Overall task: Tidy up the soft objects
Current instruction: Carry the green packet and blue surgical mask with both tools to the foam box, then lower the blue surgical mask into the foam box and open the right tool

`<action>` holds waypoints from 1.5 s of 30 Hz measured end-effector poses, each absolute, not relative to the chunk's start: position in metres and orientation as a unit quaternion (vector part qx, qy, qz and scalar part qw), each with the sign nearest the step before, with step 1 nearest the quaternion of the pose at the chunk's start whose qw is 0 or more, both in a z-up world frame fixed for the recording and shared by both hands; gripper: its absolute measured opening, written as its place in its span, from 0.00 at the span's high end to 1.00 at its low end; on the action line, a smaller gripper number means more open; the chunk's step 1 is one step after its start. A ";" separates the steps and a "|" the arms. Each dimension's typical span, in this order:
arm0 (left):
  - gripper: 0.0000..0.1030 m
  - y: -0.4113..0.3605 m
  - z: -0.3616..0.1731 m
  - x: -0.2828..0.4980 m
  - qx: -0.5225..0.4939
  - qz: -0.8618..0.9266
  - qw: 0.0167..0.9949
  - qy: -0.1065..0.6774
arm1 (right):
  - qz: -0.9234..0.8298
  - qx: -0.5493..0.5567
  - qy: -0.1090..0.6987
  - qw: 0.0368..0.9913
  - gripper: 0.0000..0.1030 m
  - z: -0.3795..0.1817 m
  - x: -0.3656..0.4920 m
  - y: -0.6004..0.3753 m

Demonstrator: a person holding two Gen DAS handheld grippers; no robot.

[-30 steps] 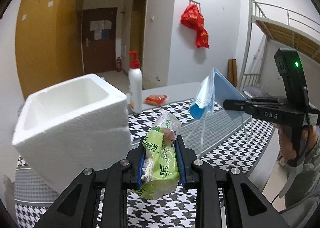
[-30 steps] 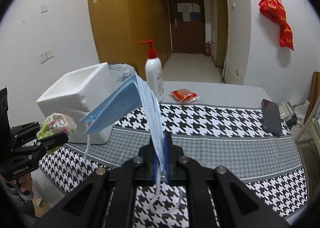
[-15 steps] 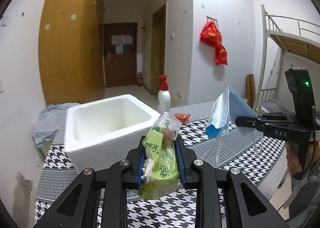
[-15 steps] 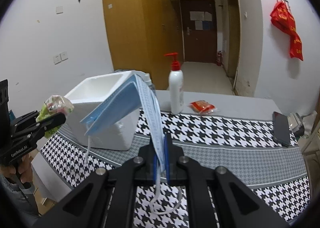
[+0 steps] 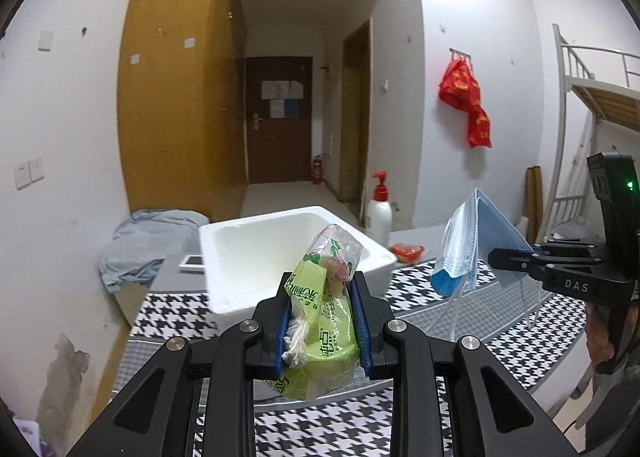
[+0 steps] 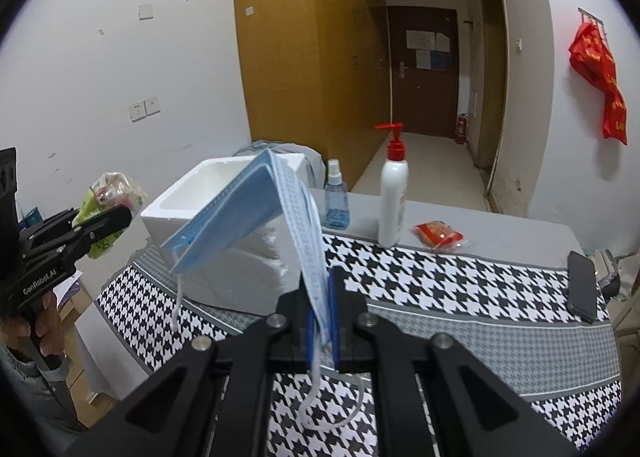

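With the left gripper (image 5: 322, 327) clamping the green tissue pack (image 5: 320, 321) and the right gripper (image 6: 322, 321) pinching the blue face masks (image 6: 256, 209) just short of the white foam box (image 5: 280, 245), we carry each over its opening before letting go.

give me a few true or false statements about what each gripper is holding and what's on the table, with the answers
1. The left gripper is shut on a green packet. True.
2. The right gripper is empty. False: it is shut on blue face masks.
3. The white foam box sits on the table. True.
4. The pump bottle lies on its side. False: it stands upright.
5. A dark phone lies near the table's right edge in the right wrist view. True.
6. The small red packet is inside the foam box. False: it lies on the table beside the pump bottle.
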State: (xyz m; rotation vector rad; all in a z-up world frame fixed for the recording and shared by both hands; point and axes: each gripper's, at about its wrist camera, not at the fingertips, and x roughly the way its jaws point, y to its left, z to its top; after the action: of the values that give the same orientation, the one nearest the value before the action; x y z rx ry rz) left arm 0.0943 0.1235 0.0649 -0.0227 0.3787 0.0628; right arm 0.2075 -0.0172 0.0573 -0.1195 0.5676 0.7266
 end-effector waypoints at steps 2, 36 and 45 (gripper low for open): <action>0.73 0.130 0.066 0.092 -0.013 0.041 0.982 0.185 | 0.354 -0.059 0.273 0.893 0.91 0.059 0.208 -0.010; 0.73 0.178 0.064 0.106 -0.031 0.117 0.974 0.189 | 0.425 -0.082 0.280 0.857 0.91 0.078 0.251 0.101; 0.73 0.184 0.064 0.104 -0.038 0.125 0.973 0.191 | 0.425 -0.104 0.285 0.853 0.91 0.075 0.263 0.132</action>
State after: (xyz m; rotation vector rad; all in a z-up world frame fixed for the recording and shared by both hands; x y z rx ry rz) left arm 0.1043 0.1835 0.0637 -0.0777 0.3859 0.2519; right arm 0.2632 0.1316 0.0746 -0.2187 0.5988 0.8954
